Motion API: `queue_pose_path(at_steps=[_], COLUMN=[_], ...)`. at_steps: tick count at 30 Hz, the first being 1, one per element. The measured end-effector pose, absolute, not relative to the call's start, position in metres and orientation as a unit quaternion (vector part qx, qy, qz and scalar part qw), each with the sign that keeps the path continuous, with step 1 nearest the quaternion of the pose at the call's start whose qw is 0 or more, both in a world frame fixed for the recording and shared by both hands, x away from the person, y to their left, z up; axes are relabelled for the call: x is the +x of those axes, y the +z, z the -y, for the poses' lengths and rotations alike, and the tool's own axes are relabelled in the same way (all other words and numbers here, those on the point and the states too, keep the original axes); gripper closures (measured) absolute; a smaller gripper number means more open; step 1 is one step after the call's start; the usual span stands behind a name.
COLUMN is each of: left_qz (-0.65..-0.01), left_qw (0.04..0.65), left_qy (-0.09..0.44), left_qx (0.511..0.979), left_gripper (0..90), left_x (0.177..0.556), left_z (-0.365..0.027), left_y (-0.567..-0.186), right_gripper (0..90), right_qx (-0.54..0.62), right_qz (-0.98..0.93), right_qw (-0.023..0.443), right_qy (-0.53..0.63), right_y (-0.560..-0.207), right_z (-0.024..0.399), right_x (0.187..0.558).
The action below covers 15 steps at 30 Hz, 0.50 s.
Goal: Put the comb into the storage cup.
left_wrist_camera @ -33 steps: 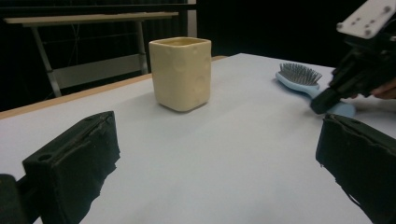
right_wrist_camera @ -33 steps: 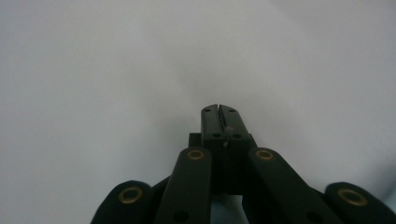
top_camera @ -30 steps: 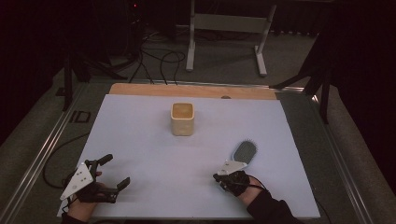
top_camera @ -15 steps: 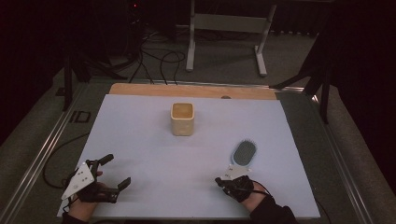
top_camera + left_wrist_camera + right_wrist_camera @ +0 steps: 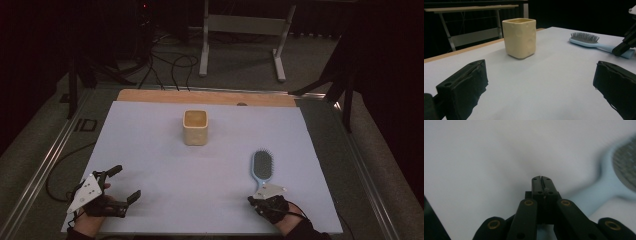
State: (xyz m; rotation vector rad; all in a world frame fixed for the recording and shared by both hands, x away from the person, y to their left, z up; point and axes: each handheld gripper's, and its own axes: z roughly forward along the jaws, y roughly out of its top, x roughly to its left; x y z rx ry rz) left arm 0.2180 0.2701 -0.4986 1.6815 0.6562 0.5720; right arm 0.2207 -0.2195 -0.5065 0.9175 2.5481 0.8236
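Observation:
A light blue hairbrush (image 5: pixel 262 166) lies bristles up on the white table top (image 5: pixel 150 150), right of centre, with its handle toward the near edge. My right gripper (image 5: pixel 254 200) sits just behind that handle, shut with nothing between its jaws. In the right gripper view the shut right gripper (image 5: pixel 541 179) points at bare table, and the hairbrush (image 5: pixel 624 167) lies blurred to the right. A cream square cup (image 5: pixel 195 127) stands upright in the middle. At the near left, my left gripper (image 5: pixel 126 182) rests open and empty. Its own view looks past the left gripper (image 5: pixel 540 85) at the cup (image 5: pixel 519 37) and the hairbrush (image 5: pixel 586 40).
A wooden strip (image 5: pixel 205 97) borders the far edge of the table. Beyond it, a metal stand (image 5: pixel 240 30) and cables (image 5: pixel 165 65) sit on the dark floor. A metal rail (image 5: pixel 45 165) runs along the table's left side.
My right hand has drawn back from the hairbrush toward the near edge, which uncovers the handle. The hairbrush, the cup and the left gripper have stayed put.

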Motion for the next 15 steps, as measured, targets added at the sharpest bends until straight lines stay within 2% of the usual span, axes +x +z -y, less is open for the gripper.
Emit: queue_pose_path(at_steps=[15], left_qz=[-0.282], left_qw=[0.583], left_qy=[0.246], left_qx=[0.721], left_gripper=[0.0], left_x=[0.219], left_z=[-0.27], left_y=[-0.499], right_gripper=[90.0], right_qx=[0.381], right_qz=[-0.866], right_qw=[0.181], right_qy=[0.269], right_y=[-0.51], right_z=[0.27], right_x=[0.217])
